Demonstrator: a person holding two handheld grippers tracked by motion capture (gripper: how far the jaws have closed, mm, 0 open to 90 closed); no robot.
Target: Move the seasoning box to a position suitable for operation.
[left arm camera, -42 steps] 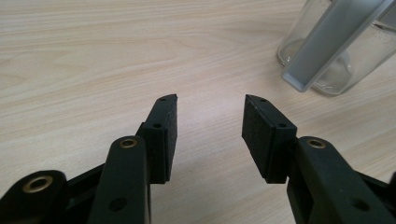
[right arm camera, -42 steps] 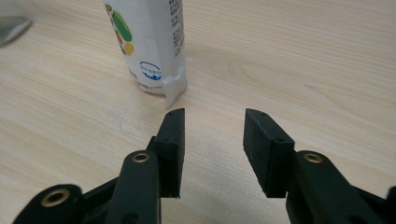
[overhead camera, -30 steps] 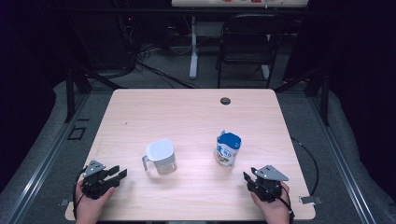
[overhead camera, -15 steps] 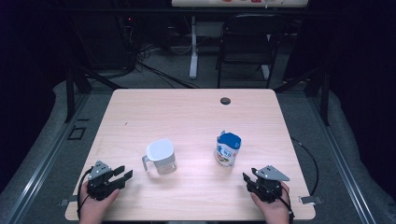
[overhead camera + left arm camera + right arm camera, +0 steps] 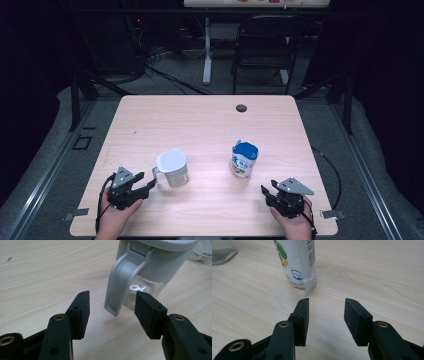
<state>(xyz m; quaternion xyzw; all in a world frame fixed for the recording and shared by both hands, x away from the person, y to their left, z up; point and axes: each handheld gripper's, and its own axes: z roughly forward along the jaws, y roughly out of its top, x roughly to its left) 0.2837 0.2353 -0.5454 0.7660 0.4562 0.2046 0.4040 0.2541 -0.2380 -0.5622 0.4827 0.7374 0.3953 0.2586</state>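
Grey jug handle [image 5: 122, 282] sits w/in left gripper's [image 5: 112, 306] just-widened jaws, untouched; right gripper [image 5: 325, 312] also unclenched, widening.

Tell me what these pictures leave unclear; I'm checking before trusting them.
- Jug contents: in the high view the lid covers them; in the left gripper view glare on the glass hides them.
- Carton print: too small in the high view; the top edge cuts it off in the right gripper view.
- Dark spot on the table: too small to identify.
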